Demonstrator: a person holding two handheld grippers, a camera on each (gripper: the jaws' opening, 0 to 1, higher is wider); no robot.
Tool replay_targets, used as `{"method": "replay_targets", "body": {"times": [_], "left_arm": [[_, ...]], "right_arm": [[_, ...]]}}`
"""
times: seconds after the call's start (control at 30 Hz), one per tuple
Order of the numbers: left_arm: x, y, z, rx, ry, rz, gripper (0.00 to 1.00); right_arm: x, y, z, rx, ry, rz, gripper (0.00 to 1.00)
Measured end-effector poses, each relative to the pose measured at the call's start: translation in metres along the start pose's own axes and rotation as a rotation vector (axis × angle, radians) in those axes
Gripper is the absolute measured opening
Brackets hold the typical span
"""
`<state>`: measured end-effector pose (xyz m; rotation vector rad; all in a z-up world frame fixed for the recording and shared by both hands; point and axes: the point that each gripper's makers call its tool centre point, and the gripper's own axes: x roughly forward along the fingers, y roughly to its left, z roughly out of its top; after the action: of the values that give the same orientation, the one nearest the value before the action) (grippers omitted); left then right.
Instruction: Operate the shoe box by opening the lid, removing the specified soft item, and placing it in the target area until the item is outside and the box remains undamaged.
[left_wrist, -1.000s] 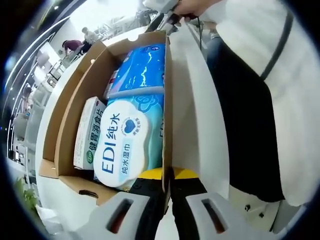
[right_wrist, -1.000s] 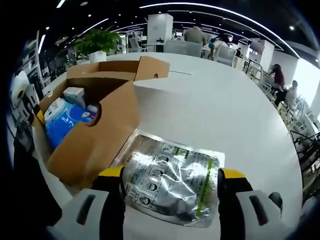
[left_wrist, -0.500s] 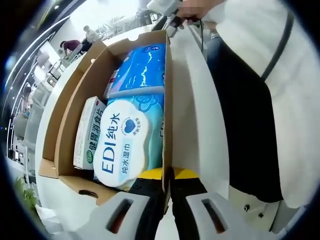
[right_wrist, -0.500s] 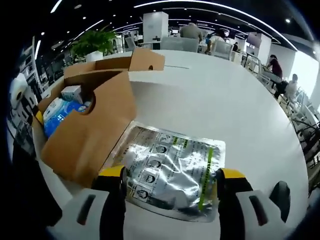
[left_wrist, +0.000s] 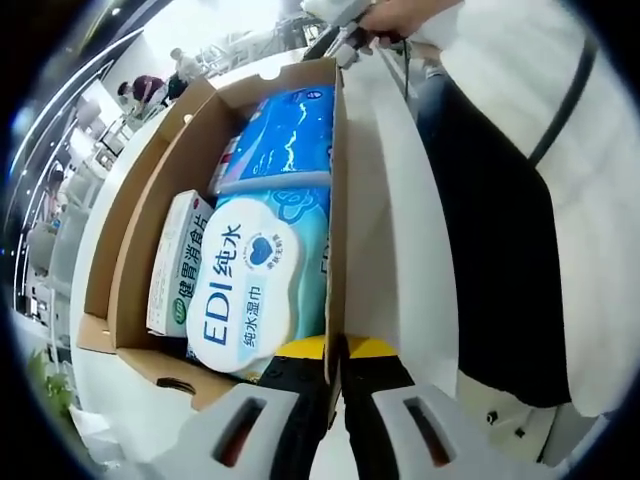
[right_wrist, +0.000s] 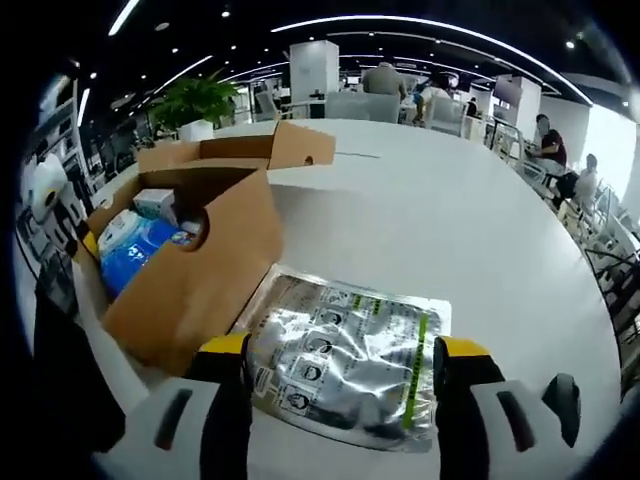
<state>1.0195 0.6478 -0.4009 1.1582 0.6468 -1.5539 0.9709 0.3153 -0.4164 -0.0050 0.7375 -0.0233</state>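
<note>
The brown cardboard shoe box (left_wrist: 335, 200) stands open on a white table. Inside lie a wet-wipes pack (left_wrist: 250, 285) with a white lid, a blue soft pack (left_wrist: 285, 135) and a small white-and-green carton (left_wrist: 175, 265). My left gripper (left_wrist: 336, 352) is shut on the box's near side wall. In the right gripper view a silver foil pouch (right_wrist: 345, 350) lies flat on the table (right_wrist: 450, 220) beside the box's folded-out flap (right_wrist: 195, 280). My right gripper (right_wrist: 342, 352) is open, one jaw at each side edge of the pouch.
A person's dark-and-white clothing (left_wrist: 500, 200) stands close along the box's right side. A hand (left_wrist: 400, 15) shows past the box's far end. A potted plant (right_wrist: 195, 100), chairs and seated people (right_wrist: 390, 75) lie beyond the table's far edge.
The right gripper view has swayed slightly; the pouch stays between the open jaws next to the flap. The left gripper keeps its hold on the box wall.
</note>
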Motion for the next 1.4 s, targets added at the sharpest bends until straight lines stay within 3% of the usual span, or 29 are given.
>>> {"method": "replay_targets", "body": {"times": [0.03,0.23,0.4,0.47,1.4], "left_arm": [[0.000,0.000,0.000,-0.002,0.001,-0.002,0.03],[0.000,0.000,0.000,-0.006,0.003,0.001,0.03],[0.000,0.000,-0.001,-0.010,0.006,0.000,0.03],[0.000,0.000,-0.001,-0.012,0.008,0.000,0.03],[0.001,0.000,-0.002,-0.009,0.016,0.003,0.04]], "right_arm": [[0.002,0.000,-0.004,-0.012,0.030,-0.012,0.73],[0.007,0.005,0.005,-0.007,-0.002,0.007,0.72],[0.012,0.006,-0.007,-0.028,0.057,0.001,0.69],[0.015,0.004,-0.010,0.016,0.042,0.017,0.69],[0.010,0.000,-0.014,0.025,0.050,-0.006,0.68]]}}
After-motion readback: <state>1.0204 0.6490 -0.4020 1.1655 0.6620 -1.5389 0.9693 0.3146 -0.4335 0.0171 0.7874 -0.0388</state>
